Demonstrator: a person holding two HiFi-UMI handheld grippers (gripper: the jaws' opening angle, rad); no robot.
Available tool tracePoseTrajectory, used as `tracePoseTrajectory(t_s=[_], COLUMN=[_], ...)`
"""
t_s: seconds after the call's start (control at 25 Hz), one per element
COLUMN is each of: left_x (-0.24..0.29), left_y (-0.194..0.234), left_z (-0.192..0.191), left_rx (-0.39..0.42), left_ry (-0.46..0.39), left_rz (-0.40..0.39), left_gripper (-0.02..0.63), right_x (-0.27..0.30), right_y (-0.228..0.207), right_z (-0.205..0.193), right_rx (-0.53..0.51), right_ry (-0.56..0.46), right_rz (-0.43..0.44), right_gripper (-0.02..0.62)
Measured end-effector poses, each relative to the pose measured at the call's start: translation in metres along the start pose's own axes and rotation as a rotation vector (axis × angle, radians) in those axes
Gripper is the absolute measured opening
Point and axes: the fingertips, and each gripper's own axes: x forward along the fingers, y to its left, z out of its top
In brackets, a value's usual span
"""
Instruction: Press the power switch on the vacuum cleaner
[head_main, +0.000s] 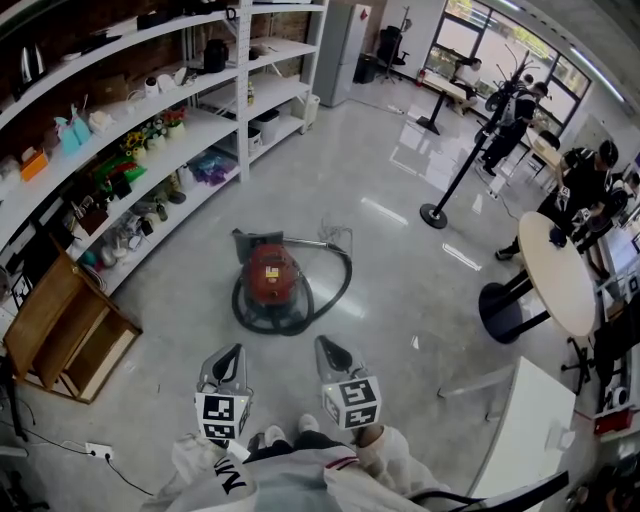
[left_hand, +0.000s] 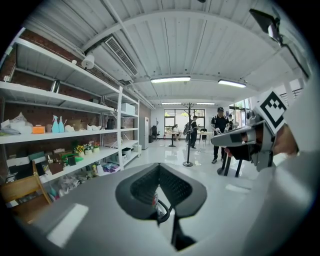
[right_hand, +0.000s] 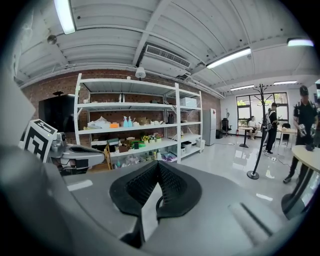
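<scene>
Red vacuum (head_main: 272, 274) sits on the glossy grey floor (head_main: 400, 300), centre of the head view, with its black hose (head_main: 345, 275) looped round the body. No brand or label on it can be read at this range; the switch cannot be picked out.

Left gripper (head_main: 234, 351) and right gripper (head_main: 326, 343) are held side by side near the person's body. Both point toward the vacuum and are well apart from it.

- Left gripper view: the left gripper (left_hand: 159, 166) has its dark ribbed pads pressed together at the tips, with nothing pinched. A slit lower down shows only the floor beyond.
- Right gripper view: the right gripper (right_hand: 159, 164) is the same, tips meeting and nothing between them.

Each gripper's cube (head_main: 222, 416) carries black-and-white square markers, a pattern rather than text. Black print on the white sleeve (head_main: 228, 478) is cut off and not legible.

Surroundings:
- White shelves (head_main: 130, 150) with mixed small items stand along the left.
- A wooden crate (head_main: 60, 335) sits at their near end.
- A black post (head_main: 462, 170) and a round table (head_main: 555, 275) are at the right, with people beyond.
</scene>
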Motion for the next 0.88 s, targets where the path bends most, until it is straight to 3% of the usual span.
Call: tracePoseTrajectory(t_s=[0.88], left_x=[0.028], left_y=[-0.027], left_z=[0.018], left_rx=[0.031], left_ry=[0.015], left_rz=[0.027], left_gripper=[0.000], right_x=[-0.002], right_y=[-0.042], right_z=[-0.002], right_rx=[0.042], right_ry=[-0.024], right_rz=[0.032], right_gripper=[0.000])
